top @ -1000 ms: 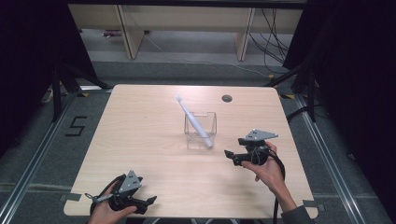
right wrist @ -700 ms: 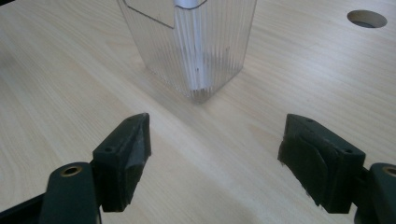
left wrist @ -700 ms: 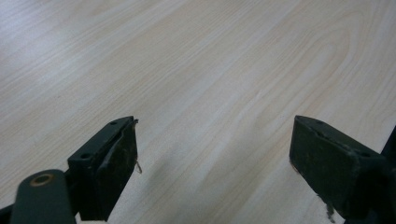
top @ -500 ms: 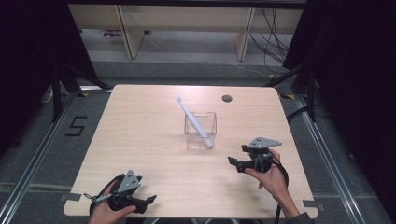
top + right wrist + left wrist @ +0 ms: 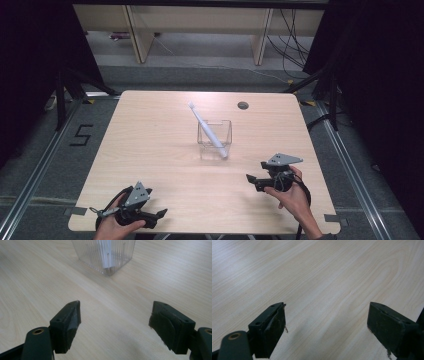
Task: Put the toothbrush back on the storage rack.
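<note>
A clear ribbed square cup [image 5: 215, 138] stands near the middle of the wooden table [image 5: 150, 140]. A white toothbrush [image 5: 206, 129] leans in it, its head up and to the far left. My right gripper [image 5: 251, 179] is held low to the cup's near right, open and empty. In the right gripper view the cup [image 5: 105, 253] stands just ahead of the open right gripper [image 5: 115, 315]. My left gripper [image 5: 159, 215] rests at the table's near left edge, open and empty. The left gripper view has the left gripper [image 5: 325, 325] wide apart over bare wood.
A round cable hole [image 5: 243, 105] lies in the table's far right part. Wooden shelf legs [image 5: 134, 30] and cables stand on the floor beyond the table. A "5" [image 5: 81, 135] is marked on the floor at left.
My right gripper has drawn back from the cup toward the table's near edge. The left gripper has stayed put.
</note>
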`<state>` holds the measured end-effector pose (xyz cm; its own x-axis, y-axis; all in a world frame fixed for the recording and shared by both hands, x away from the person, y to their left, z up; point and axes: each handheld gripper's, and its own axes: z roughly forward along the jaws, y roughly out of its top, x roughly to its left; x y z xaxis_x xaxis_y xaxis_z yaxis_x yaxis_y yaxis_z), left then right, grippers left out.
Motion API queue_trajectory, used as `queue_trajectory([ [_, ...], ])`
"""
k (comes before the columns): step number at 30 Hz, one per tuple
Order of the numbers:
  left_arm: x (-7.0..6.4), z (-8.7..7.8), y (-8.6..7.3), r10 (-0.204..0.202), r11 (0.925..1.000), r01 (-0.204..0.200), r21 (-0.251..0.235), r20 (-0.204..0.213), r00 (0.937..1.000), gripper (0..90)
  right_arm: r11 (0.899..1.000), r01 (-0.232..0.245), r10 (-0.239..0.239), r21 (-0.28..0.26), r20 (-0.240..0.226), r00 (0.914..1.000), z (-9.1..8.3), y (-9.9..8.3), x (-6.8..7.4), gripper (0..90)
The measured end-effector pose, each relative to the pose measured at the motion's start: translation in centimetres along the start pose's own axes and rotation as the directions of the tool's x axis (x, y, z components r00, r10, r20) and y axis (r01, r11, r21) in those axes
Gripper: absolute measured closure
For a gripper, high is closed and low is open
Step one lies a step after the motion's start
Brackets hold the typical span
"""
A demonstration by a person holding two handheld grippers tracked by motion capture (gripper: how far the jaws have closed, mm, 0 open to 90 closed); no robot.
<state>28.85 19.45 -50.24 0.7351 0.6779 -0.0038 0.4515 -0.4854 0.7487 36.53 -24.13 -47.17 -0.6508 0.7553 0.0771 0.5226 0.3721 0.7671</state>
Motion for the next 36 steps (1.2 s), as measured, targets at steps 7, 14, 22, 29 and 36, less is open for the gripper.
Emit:
queue_trajectory([
  [7, -0.1, 0.0, -0.1, -0.007, 1.0, 0.007, 0.0, -0.005, 1.0, 14.8, 1.0, 0.0, 0.0, 0.003, 0.001, 1.0, -0.3, -0.4, 0.0, 25.0],
  [14, 0.0, -0.1, 0.0, 0.007, 1.0, -0.007, 0.003, -0.007, 0.9999, 14.8, 1.0, 0.015, -0.015, 0.007, -0.011, 0.9998, -0.6, -1.2, 0.2, 25.0],
  [22, 0.0, -0.1, -0.1, -0.001, 1.0, 0.002, 0.003, -0.008, 1.0, 14.8, 1.0, 0.021, -0.021, 0.023, 0.003, 0.9998, -1.2, -1.9, 0.3, 25.0],
  [29, 0.2, -0.1, 0.0, -0.002, 1.0, 0.002, -0.002, -0.01, 0.9999, 14.8, 0.998, 0.008, -0.008, 0.059, 0.003, 1.0, -1.6, -2.7, 0.7, 24.8],
  [36, 0.0, 0.0, 0.0, -0.019, 0.9998, 0.019, -0.007, -0.007, 0.9998, 14.8, 0.997, 0.05, -0.05, 0.051, -0.011, 0.9987, -1.8, -3.5, 0.7, 22.5],
])
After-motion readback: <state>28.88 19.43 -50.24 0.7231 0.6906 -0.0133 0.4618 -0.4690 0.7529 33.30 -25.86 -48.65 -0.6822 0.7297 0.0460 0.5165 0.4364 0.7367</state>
